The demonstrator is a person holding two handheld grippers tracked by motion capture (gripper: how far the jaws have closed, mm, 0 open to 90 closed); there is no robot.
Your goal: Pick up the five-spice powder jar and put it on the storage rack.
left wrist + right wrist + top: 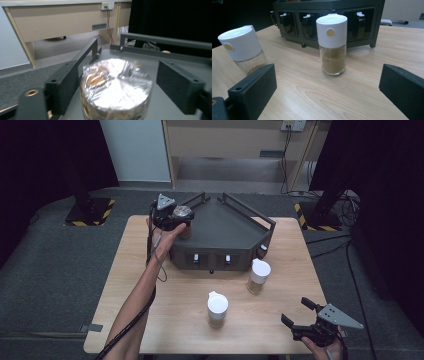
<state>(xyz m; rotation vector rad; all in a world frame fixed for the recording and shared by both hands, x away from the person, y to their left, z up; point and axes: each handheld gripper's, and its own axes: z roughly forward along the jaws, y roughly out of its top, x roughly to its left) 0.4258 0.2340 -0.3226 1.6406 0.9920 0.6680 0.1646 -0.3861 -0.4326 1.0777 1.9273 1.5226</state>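
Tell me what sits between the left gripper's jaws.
A foil-topped jar on the dark rack, between the jaws, seen in the left gripper view.

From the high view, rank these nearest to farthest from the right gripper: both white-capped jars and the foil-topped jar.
From the right gripper:
1. Right white-capped jar, near the rack front; close to call with 2.
2. Middle white-capped jar, table centre.
3. Foil-topped jar, on the rack's left corner.
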